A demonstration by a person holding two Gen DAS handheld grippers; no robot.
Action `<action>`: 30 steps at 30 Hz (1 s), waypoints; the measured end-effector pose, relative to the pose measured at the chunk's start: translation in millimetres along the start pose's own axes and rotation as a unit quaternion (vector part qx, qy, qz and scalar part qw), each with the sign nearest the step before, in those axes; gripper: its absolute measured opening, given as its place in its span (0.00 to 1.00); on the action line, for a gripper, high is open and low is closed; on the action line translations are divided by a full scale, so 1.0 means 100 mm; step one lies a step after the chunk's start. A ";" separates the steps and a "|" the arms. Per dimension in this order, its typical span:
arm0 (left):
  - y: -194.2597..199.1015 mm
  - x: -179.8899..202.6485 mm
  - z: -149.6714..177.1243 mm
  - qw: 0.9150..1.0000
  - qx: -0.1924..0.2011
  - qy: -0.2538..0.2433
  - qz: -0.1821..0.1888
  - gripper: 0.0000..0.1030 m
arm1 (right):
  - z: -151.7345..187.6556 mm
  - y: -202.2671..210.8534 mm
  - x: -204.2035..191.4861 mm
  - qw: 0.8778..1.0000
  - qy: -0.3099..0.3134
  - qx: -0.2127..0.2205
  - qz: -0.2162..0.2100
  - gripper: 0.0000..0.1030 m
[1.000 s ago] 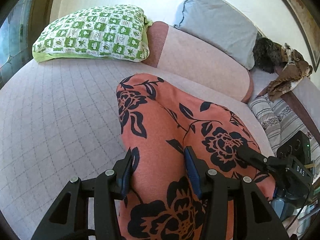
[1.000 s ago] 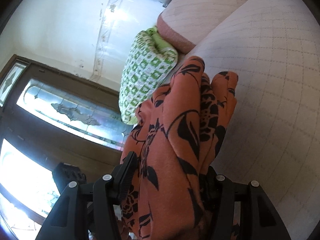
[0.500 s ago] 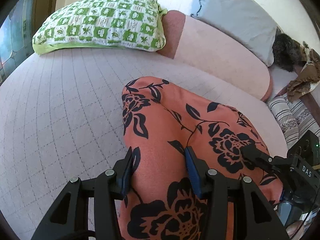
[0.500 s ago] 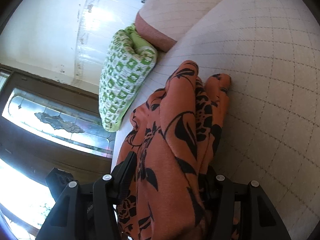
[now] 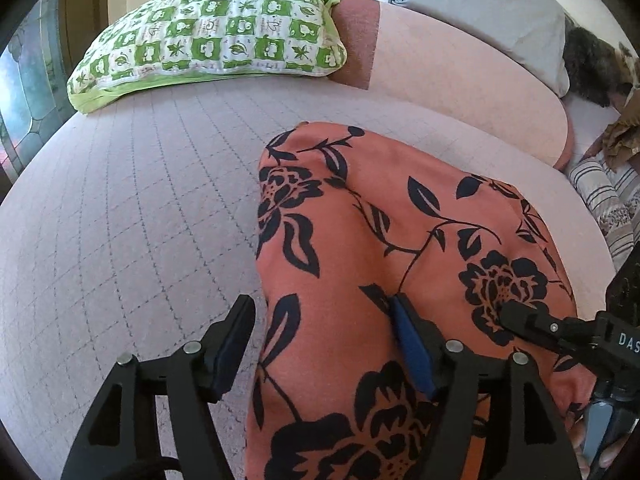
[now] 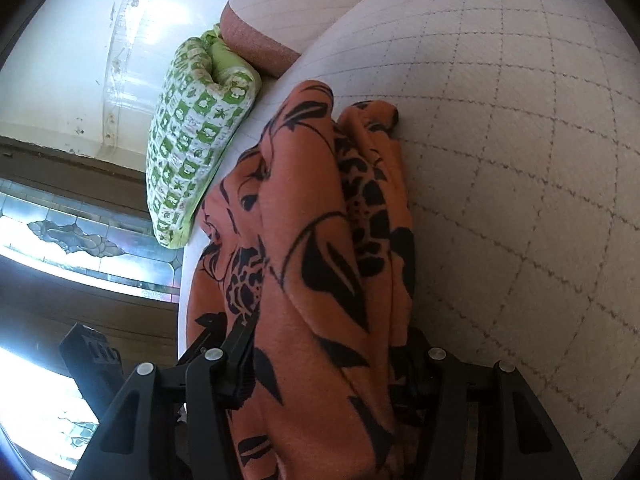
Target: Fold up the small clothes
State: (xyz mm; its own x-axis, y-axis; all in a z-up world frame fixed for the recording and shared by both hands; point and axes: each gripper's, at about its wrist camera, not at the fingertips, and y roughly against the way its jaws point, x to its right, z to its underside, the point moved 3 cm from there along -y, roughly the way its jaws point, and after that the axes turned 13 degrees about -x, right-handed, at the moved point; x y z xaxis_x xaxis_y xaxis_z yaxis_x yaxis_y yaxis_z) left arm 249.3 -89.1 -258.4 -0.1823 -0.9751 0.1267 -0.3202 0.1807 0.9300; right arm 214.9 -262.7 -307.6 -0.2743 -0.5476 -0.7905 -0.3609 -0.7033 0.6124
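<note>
An orange garment with black flowers [image 5: 360, 264] lies on the pale quilted bed [image 5: 120, 208], its near part bunched up. My left gripper [image 5: 320, 336] is open: its left finger stands off the cloth's edge, and the blue pad of its right finger [image 5: 410, 344] lies against the cloth. My right gripper [image 6: 328, 356] is shut on a thick fold of the same garment [image 6: 312, 240]. It also shows in the left wrist view [image 5: 532, 324] at the cloth's right edge.
A green-and-white patterned pillow [image 5: 216, 36] and a pink bolster [image 5: 452, 80] lie at the head of the bed, with a grey pillow [image 5: 480, 8] behind. Striped bedding [image 5: 608, 200] and a brown cloth heap [image 5: 624, 136] lie to the right. A glass door [image 6: 72, 240] is beyond the bed.
My left gripper has opened; its left finger has come off the cloth. Both grippers have moved lower toward the bed, and the garment has settled onto it.
</note>
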 end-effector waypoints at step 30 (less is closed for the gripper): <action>0.29 0.00 0.12 0.999 0.013 -0.023 -0.038 0.79 | 0.17 0.54 -0.18 0.996 0.005 0.067 0.055 0.56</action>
State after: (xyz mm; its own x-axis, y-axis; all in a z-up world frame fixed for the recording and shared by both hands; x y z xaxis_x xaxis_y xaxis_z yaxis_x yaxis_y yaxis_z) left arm 228.9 -82.8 -235.7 -0.1999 -0.9790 0.0401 -0.3581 0.1111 0.9270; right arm 184.9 -283.6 -260.5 -0.3093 -0.6236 -0.7179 -0.4444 -0.5727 0.6889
